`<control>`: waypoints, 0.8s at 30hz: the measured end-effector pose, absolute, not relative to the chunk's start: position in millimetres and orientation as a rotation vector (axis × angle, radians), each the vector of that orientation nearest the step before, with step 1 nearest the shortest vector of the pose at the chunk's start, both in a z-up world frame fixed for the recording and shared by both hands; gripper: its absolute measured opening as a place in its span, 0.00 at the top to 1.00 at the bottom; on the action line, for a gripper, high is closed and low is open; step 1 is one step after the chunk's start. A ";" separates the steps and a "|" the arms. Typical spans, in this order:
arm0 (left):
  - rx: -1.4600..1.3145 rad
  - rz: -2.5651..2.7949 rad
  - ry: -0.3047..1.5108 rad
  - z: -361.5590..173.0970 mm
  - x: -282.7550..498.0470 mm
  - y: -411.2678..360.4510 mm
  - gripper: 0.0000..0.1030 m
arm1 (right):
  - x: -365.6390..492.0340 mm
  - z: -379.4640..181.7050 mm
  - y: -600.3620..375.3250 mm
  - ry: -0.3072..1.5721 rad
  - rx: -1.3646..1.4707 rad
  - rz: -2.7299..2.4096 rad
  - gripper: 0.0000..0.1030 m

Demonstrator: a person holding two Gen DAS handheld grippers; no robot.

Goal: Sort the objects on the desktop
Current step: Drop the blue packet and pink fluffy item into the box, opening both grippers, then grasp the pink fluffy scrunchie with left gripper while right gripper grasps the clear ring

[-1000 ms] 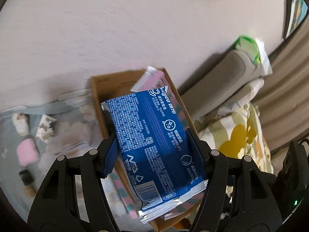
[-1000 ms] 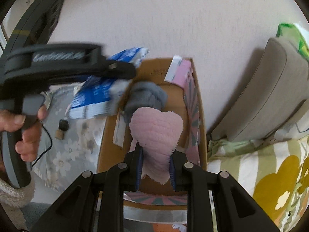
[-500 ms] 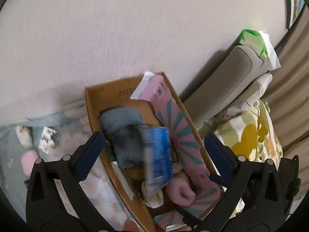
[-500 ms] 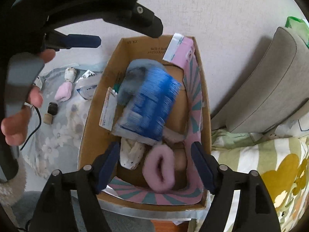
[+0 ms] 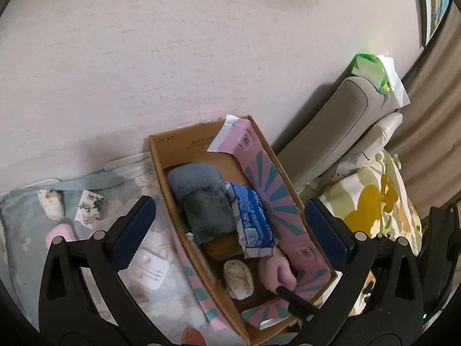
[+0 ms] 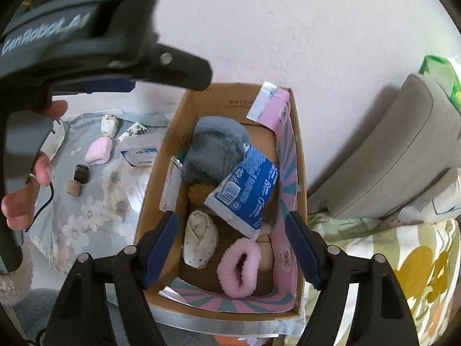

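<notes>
The blue packet (image 6: pixel 245 187) covers a brownish thing (image 6: pixel 198 191) in the box, and the left hand-held gripper (image 6: pixel 95 86) is partly cut off top-left.

White lettering "GenRobot.AI" runs along the dark body of the left hand-held gripper (image 6: pixel 77 28) (seen from the right wrist). Print on the blue packet (image 6: pixel 245 190) and cardboard box (image 6: pixel 227 98) is unreadable.

I see soft daylight everywhere — nothing is too bright or too dark. The wall (image 5: pixel 201 57) has a gray shadow low down behind the box (image 5: pixel 161 155). Both pictures bend round at the edges, with black corners. The other gripper (image 6: pixel 95 37), very close to my right camera, looks fuzzy — the middle stays sharp.
</notes>
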State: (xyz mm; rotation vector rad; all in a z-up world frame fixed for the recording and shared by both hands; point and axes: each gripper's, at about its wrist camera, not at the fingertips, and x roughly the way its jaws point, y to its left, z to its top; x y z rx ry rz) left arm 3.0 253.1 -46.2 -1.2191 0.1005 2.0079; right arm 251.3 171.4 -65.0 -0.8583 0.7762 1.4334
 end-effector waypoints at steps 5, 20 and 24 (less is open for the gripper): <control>-1.205 2.009 0.069 -29.3 2.1 224.7 0.00 | 242.6 -46.6 171.7 0.755 -0.843 1.426 0.30; -1.042 2.208 0.011 58.2 -21.0 77.6 0.00 | 184.2 23.7 175.3 0.628 -0.719 1.522 0.29; -1.071 2.238 -0.046 53.7 -30.8 33.9 0.00 | 156.7 17.6 183.4 0.625 -0.729 1.528 0.29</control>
